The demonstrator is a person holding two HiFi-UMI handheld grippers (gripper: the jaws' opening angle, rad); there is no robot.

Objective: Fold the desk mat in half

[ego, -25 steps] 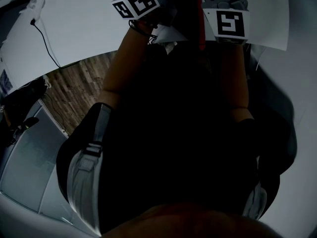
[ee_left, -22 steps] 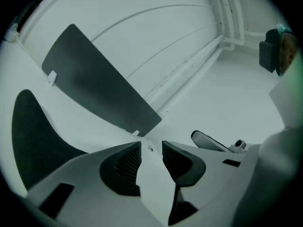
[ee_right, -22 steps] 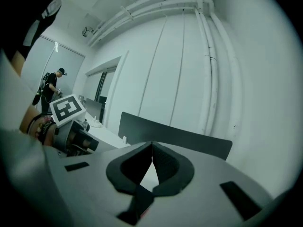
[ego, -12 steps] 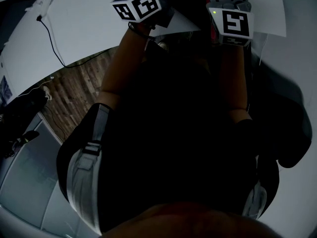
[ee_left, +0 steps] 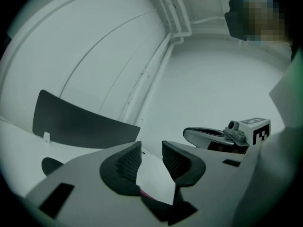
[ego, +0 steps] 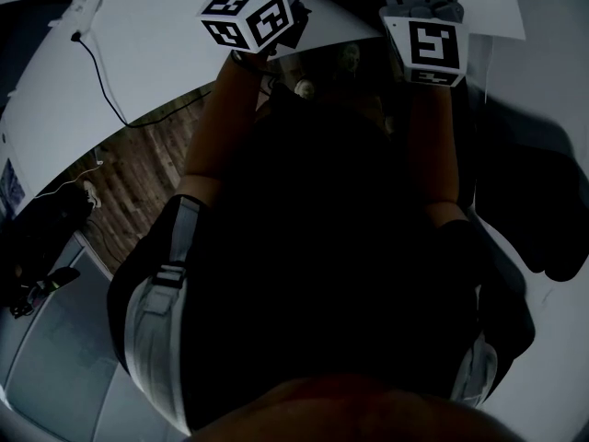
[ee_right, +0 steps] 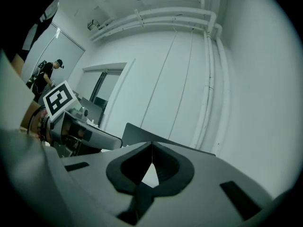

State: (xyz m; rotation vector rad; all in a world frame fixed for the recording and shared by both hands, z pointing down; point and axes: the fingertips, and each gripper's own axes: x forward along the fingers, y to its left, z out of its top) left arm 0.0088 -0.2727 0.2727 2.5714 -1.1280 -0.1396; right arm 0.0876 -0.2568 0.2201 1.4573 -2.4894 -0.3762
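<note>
- The left tongs [ee_left: 151, 151] point level, and their two black ribbed pads [ee_left: 127, 162] stand spread apart.
- A white piece of the desk mat [ee_left: 154, 176], with a pink line along its lower edge, fills the gap between those pads. It lies face-on to the camera, so the pads are not nipping its faces.
- The right tongs [ee_right: 151, 146] also point level. Their tips are pressed together on a thin pale edge of the mat, and a small white wedge shows just behind the tips.
- In the head view both tongs are at the top of the frame, near each other. The mat's white sheet is between them, above the person's dark torso and forearms.
- Each gripper view shows the other gripper and its marker cube alongside.
- The pale desk [ego: 166, 44] carries a thin black cable [ego: 97, 81], and a wooden floor [ego: 138, 173] shows below its edge.
- A dark flat panel [ee_left: 80, 122] stands near the white wall behind the left tongs.
- White pipes [ee_right: 165, 15] run along the wall in the right gripper view, and a person [ee_right: 47, 74] stands far off at the left.
</note>
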